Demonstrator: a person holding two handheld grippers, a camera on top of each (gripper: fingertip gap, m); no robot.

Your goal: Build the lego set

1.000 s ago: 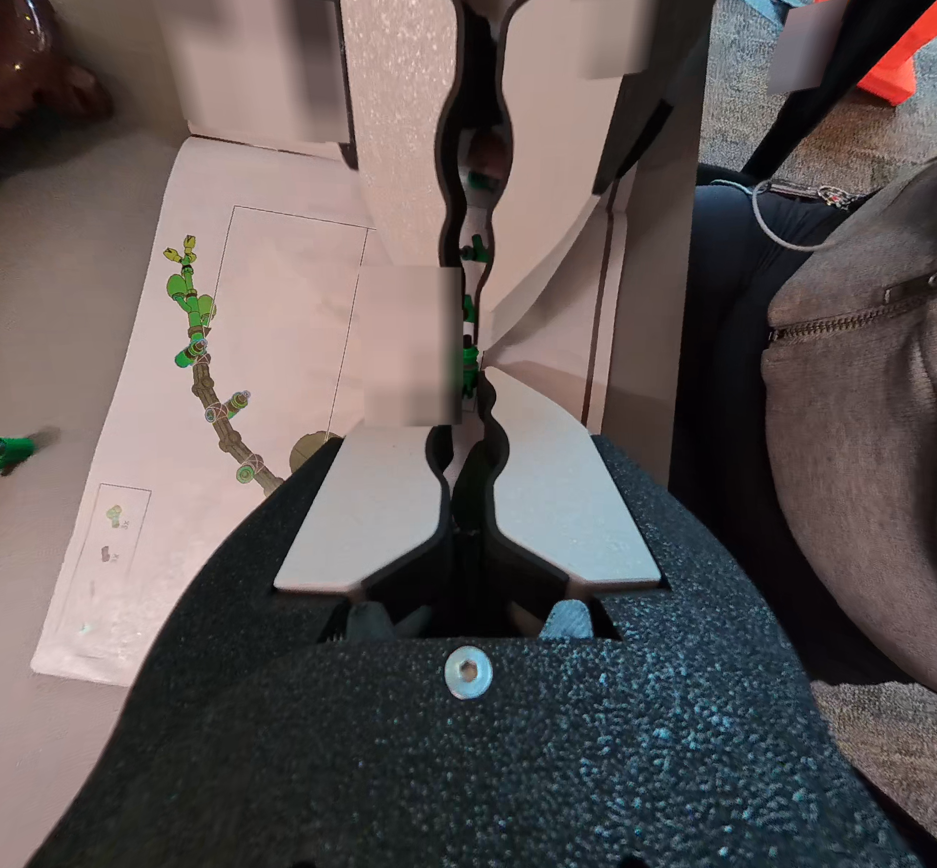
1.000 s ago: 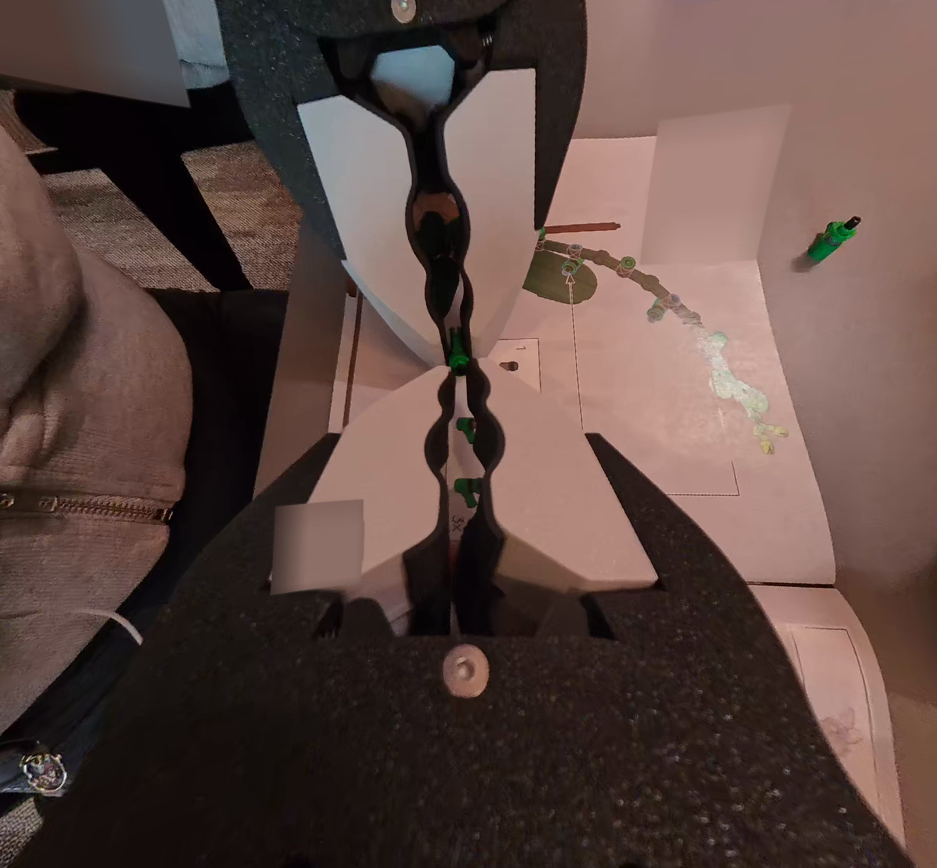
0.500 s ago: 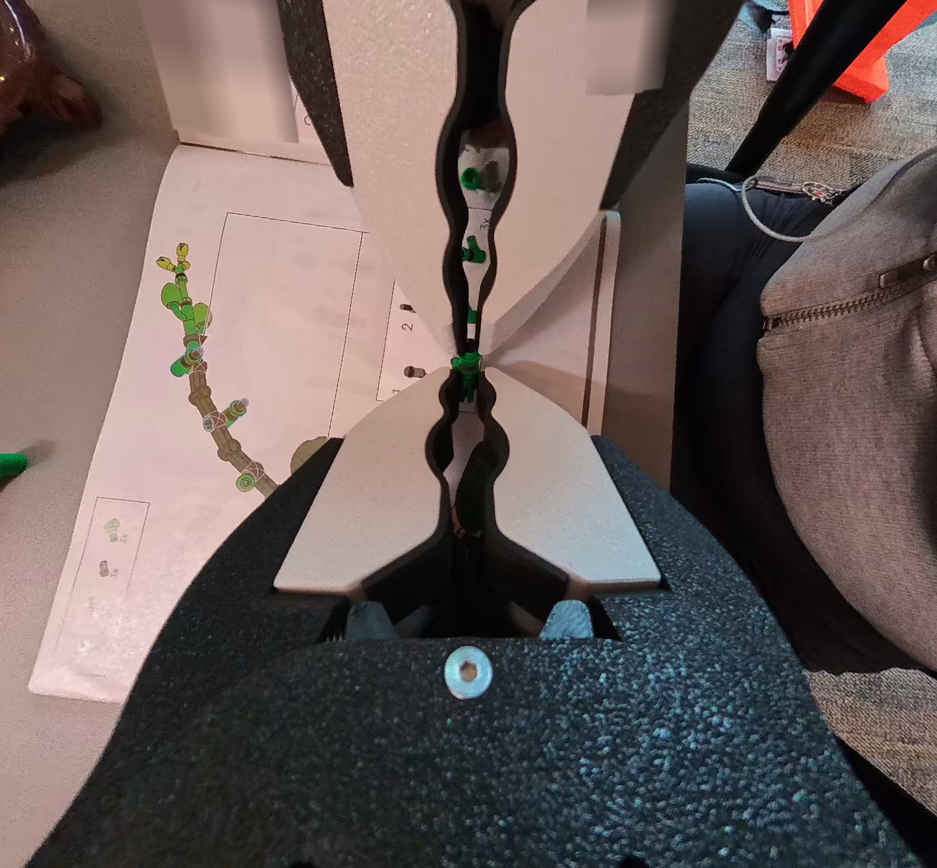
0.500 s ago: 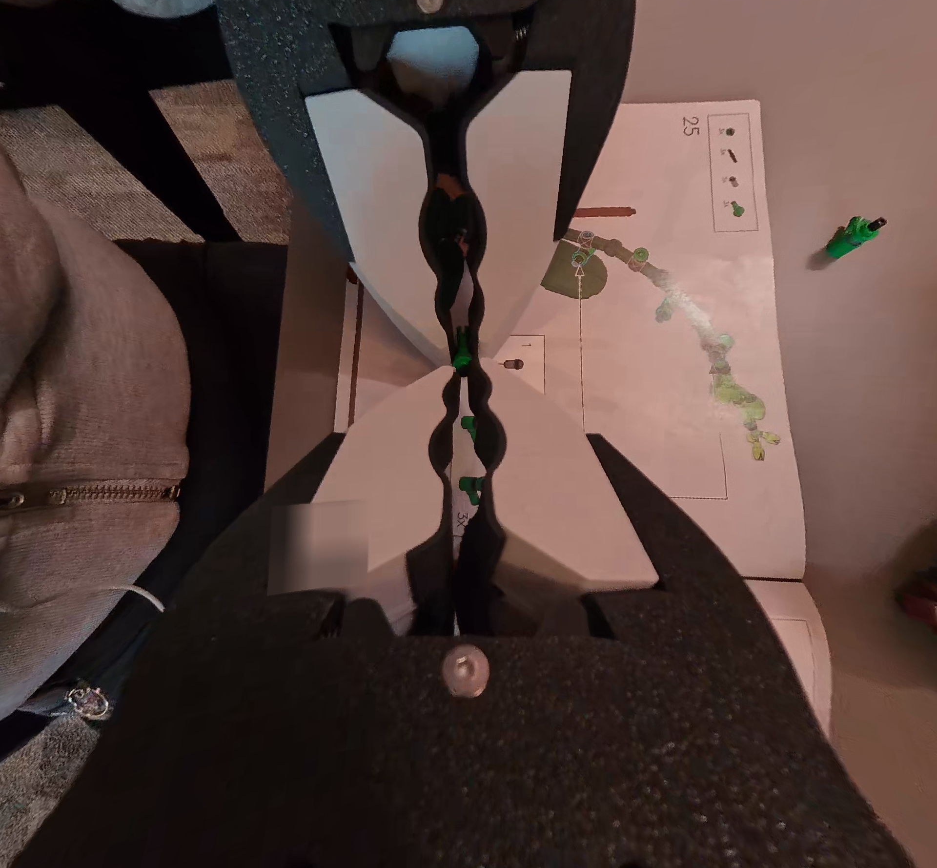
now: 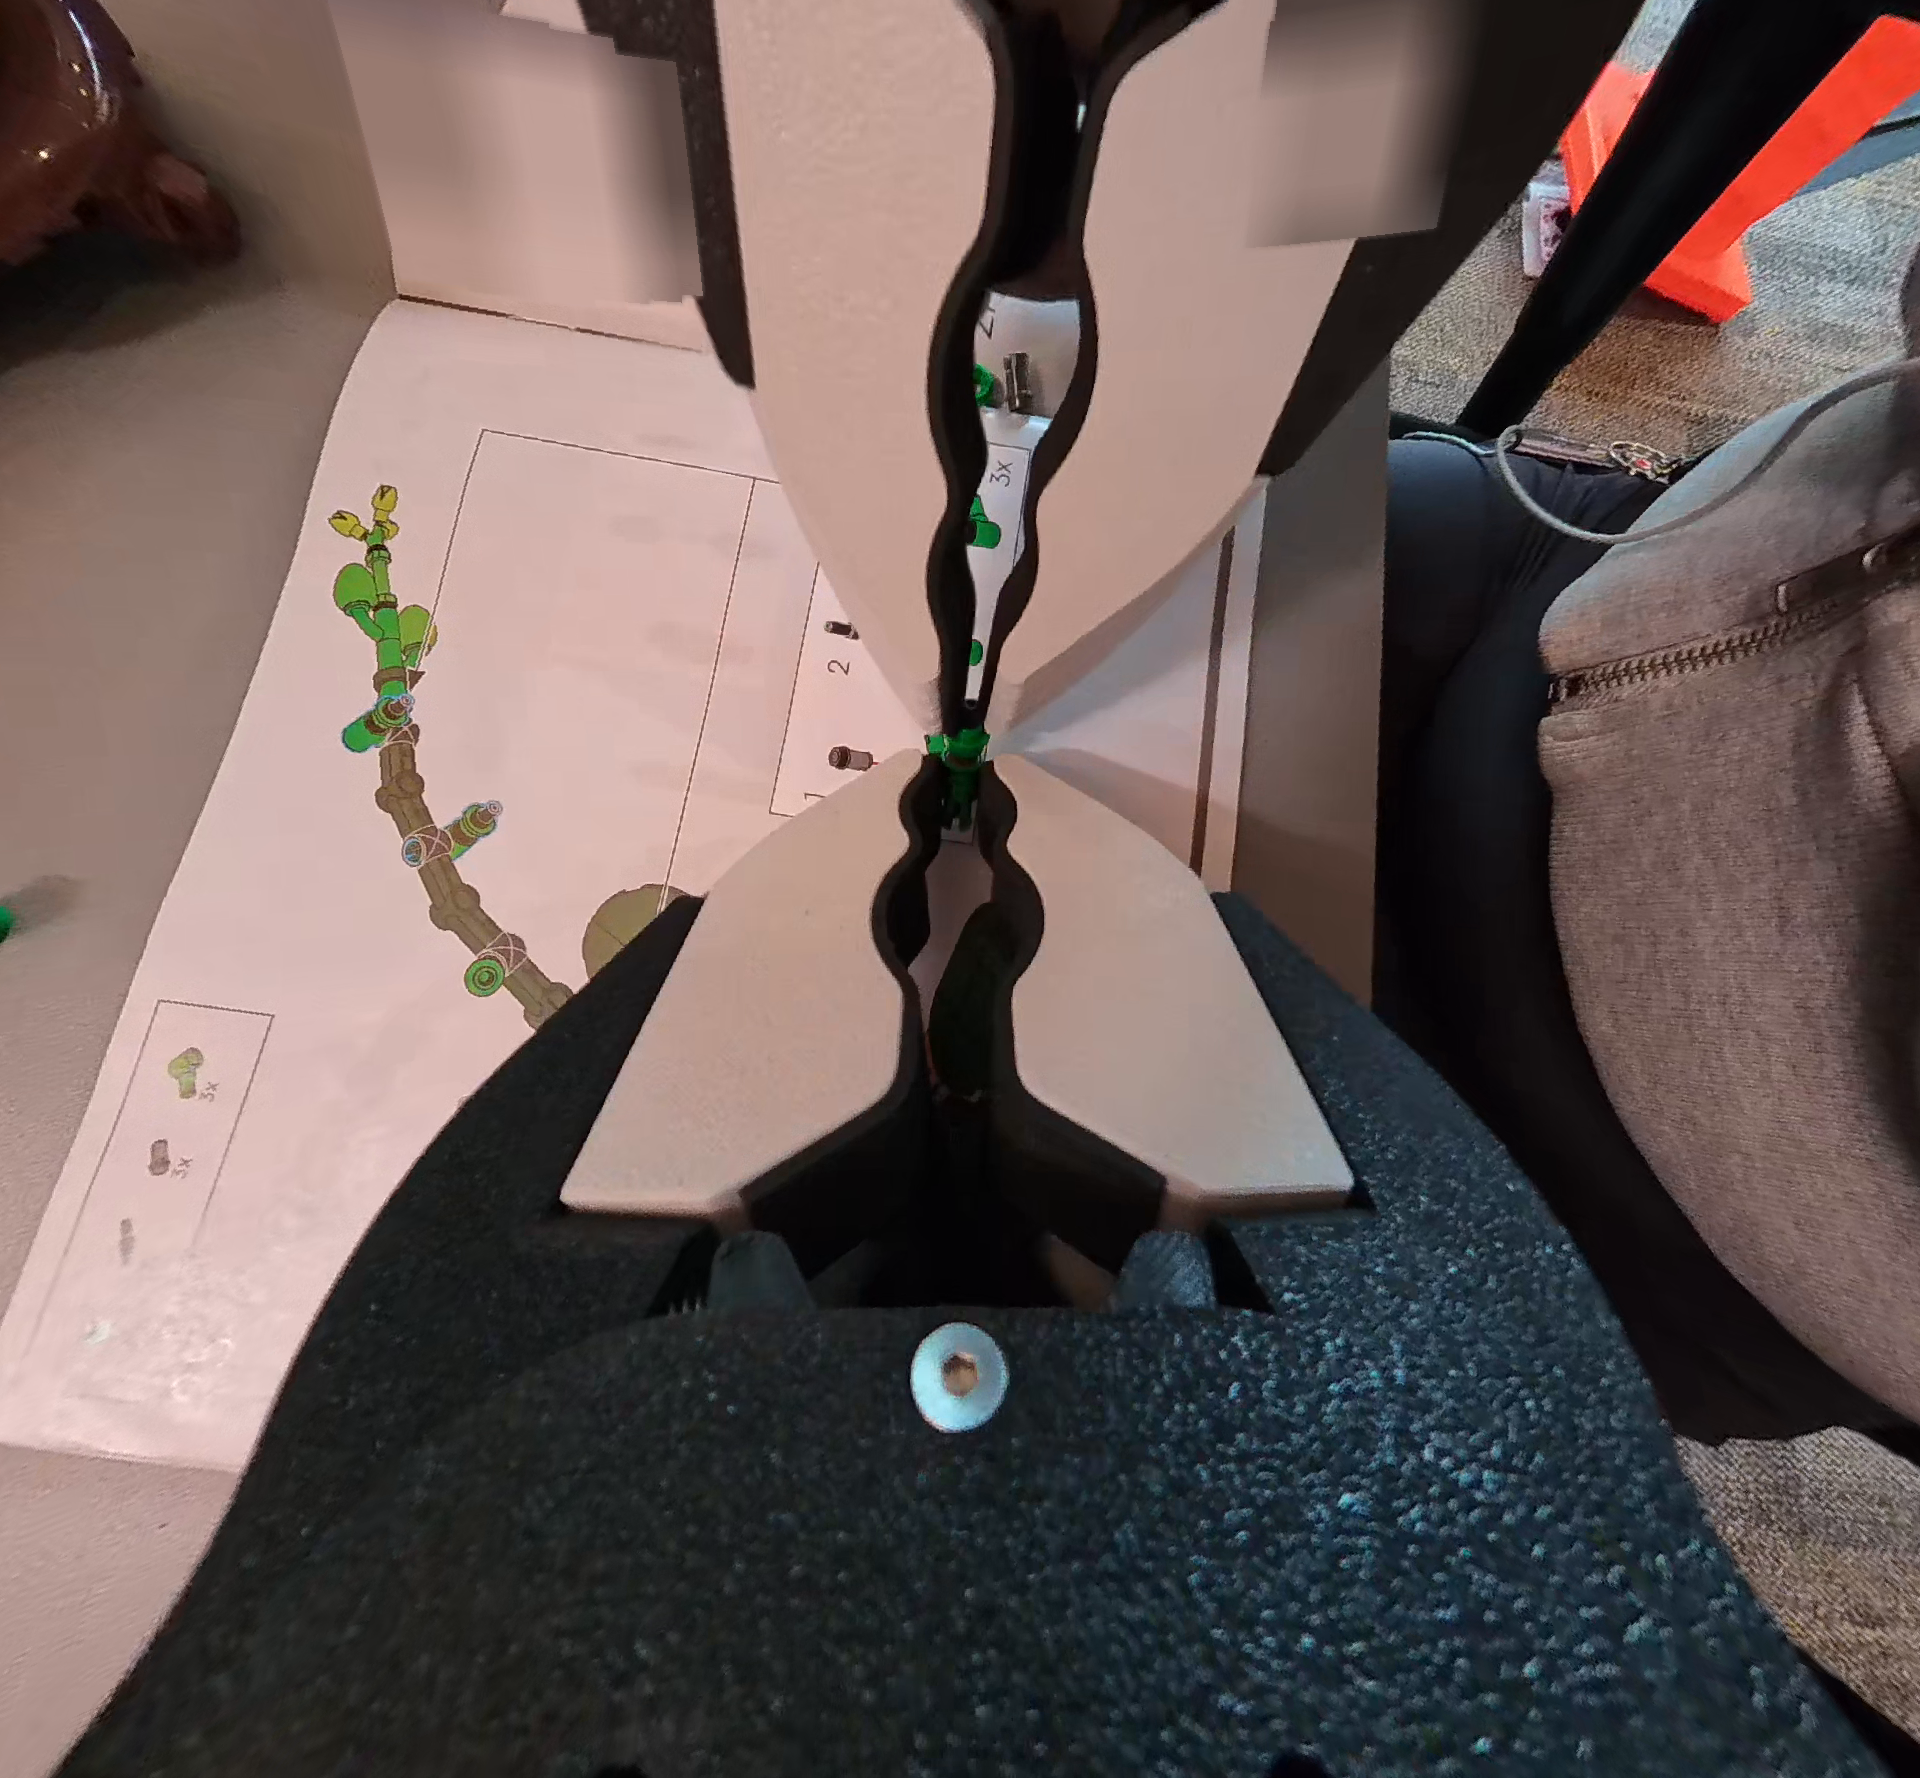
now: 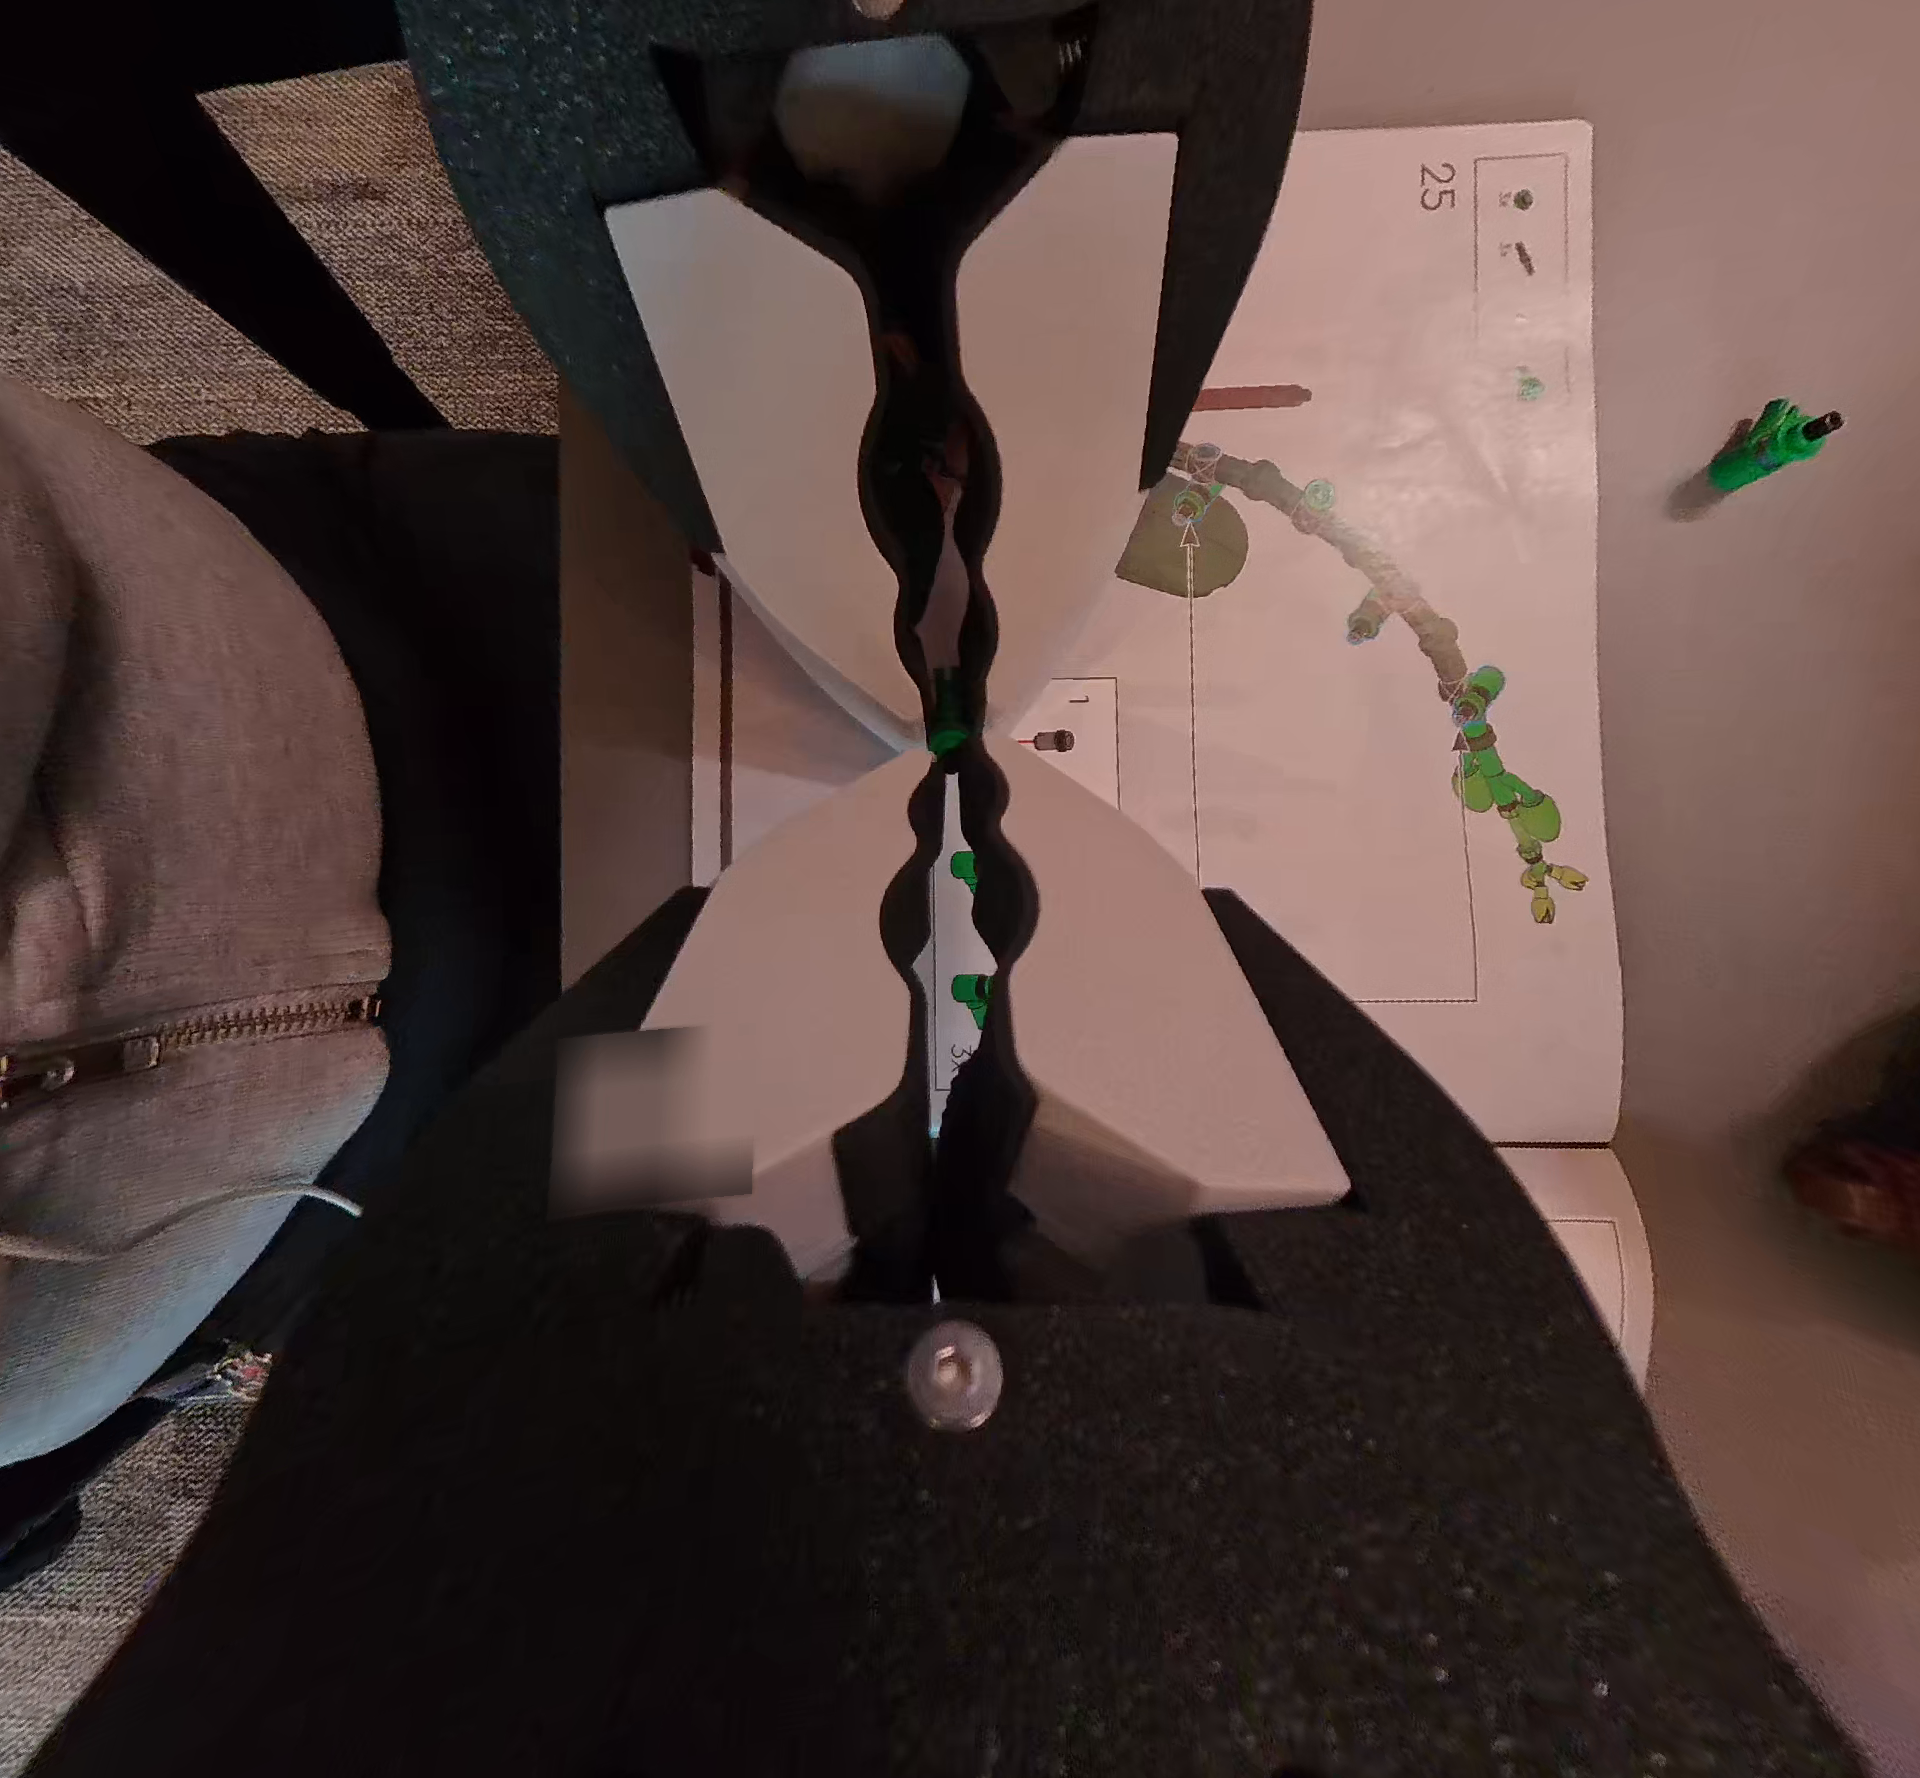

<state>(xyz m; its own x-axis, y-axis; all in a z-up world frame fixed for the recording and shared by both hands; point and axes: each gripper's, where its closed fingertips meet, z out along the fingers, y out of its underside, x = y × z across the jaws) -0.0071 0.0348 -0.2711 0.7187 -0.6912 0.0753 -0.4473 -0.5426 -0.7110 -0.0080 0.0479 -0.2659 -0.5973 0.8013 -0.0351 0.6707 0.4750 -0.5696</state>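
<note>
I have both sets of tongs meeting tip to tip over an open instruction booklet [image 5: 582, 689] that lies flat on the pale surface [image 6: 1714, 66]. The left tongs [image 5: 958, 772] are clenched on a small green plastic piece [image 5: 961, 749], a peg-like part with a flanged collar, and the tip pads press on it from both sides. The right tongs [image 6: 948, 760] come in from the opposite direction with fingers nearly closed, and their tips sit against the end of the same green piece [image 6: 945, 726]; I judge them clamped on its narrow far end, though the contact is small and dark. The fingers [image 5: 790, 1001] are smooth, pale and broad with wavy black inner edges, set in grainy black housings. A second green piece [image 6: 1766, 452] with a dark pin end lies loose on the surface, well apart from the tips and beyond the booklet's outer edge. The surface edge runs just beside the tongs on the person's side, where a grey zipped garment [image 5: 1714, 793] and dark trousers crowd close, so room there is tight. Open room lies across the booklet toward the loose piece. A glossy dark brown object [image 5: 52, 118] sits at the far corner; an orange block [image 5: 1766, 190] stands on the carpet beyond.
</note>
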